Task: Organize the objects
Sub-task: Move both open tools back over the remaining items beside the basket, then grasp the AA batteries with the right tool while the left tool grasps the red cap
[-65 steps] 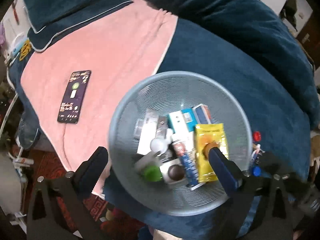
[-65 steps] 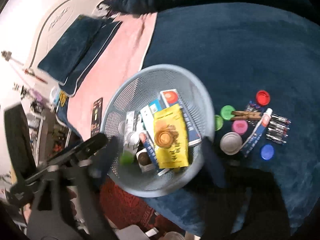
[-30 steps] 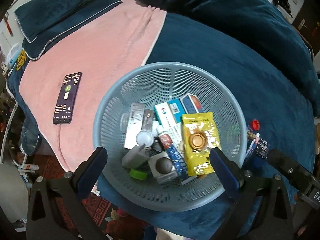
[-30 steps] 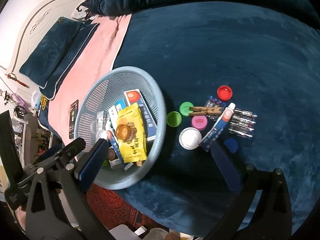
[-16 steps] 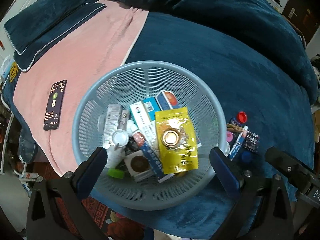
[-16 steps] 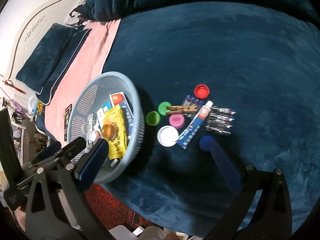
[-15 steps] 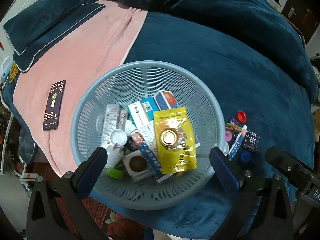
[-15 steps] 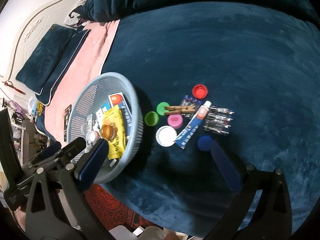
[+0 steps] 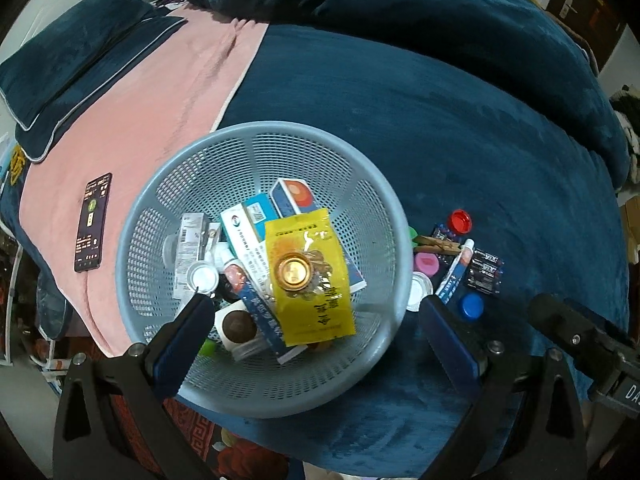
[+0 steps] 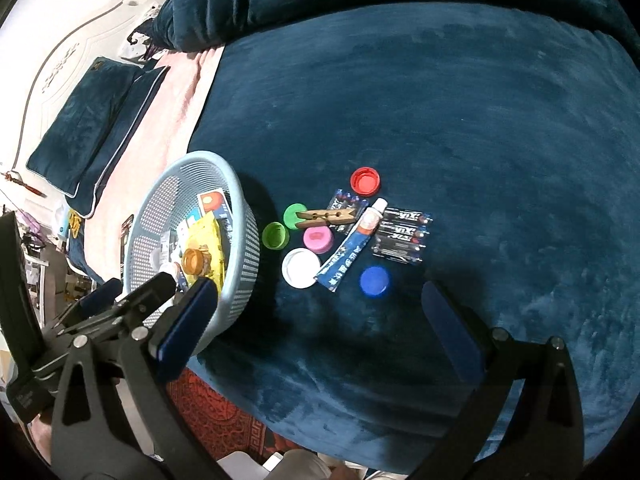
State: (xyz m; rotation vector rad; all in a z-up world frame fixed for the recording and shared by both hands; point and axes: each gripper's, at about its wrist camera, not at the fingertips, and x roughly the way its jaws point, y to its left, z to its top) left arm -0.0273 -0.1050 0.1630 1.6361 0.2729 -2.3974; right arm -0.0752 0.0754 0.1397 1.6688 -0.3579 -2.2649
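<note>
A grey-blue mesh basket [image 9: 256, 136] [image 10: 240, 200] sits on the dark blue bed cover, holding a yellow packet [image 9: 316, 280] with a gold cap on it, medicine boxes and small jars. My left gripper [image 9: 316, 316] hovers open above the basket's near side with nothing held. To the basket's right lie loose things: a wooden clothespin [image 10: 326, 216], a tube [image 10: 350, 246], a battery pack [image 10: 402, 234], and red [image 10: 365, 181], green [image 10: 275, 235], pink [image 10: 317, 239], white [image 10: 301, 268] and blue [image 10: 374, 281] caps. My right gripper [image 10: 316, 312] hangs open above and in front of them.
A pink blanket [image 9: 160, 92] covers the bed left of the basket, with a phone [image 9: 93, 222] lying on it. Dark blue pillows [image 9: 72, 56] are at the far left and a bunched blue duvet [image 9: 400, 4] runs along the back. The bed's near edge drops to a red patterned rug [image 10: 224, 412].
Both grippers have drifted right. The basket has slid left in the right wrist view, and the loose caps, tube and batteries now sit centred there. Both stay open.
</note>
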